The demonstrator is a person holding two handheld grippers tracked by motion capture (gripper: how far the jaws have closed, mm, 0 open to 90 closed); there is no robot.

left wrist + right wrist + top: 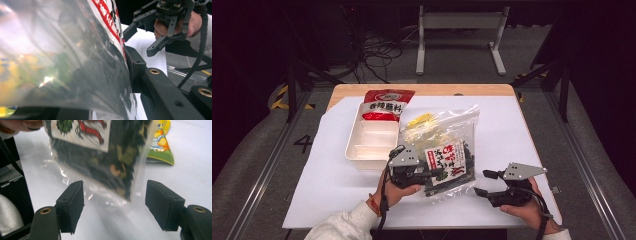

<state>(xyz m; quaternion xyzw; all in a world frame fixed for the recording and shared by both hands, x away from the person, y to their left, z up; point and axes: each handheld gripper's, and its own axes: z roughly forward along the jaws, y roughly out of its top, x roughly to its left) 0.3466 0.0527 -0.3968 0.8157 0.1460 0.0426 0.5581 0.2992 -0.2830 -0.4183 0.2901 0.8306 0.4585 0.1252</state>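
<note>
Our left claw [424, 176] pinches the clear snack bag [447, 150] lifted off the white table [512, 130]; our right claw [484, 183], spread and empty, waits just beside its lower right corner.

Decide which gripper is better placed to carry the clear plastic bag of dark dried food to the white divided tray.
Left. The left gripper is shut on the clear plastic bag of dark dried food, beside the white divided tray. The right gripper stands open, apart.
</note>
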